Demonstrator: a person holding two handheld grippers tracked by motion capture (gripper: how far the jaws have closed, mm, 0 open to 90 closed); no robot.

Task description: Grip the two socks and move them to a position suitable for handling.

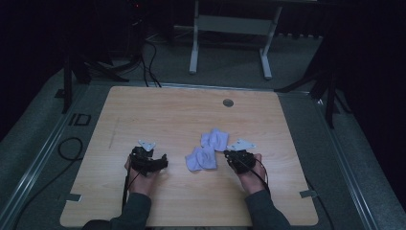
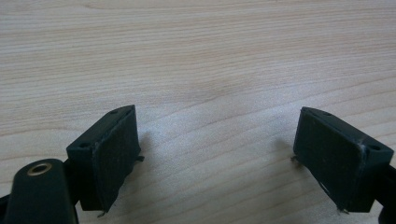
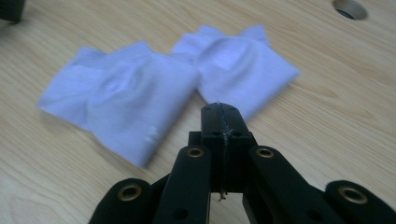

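Two pale lilac folded cloth pieces lie side by side on the wooden table (image 1: 143,110): one nearer the person (image 1: 201,158) (image 3: 119,100), one farther back (image 1: 214,139) (image 3: 238,60). My right gripper (image 1: 231,154) (image 3: 219,112) is shut with nothing between its jaws; its tip sits just short of the cloths, at their right in the high view. My left gripper (image 1: 160,160) (image 2: 217,149) rests at the table's left, open wide over bare wood, well apart from the cloths.
A round cable hole (image 1: 228,102) (image 3: 350,8) sits in the table near its far edge. Beyond the table stand a white table frame (image 1: 230,28) and dark stands. Cables (image 1: 72,148) lie on the floor at the left.
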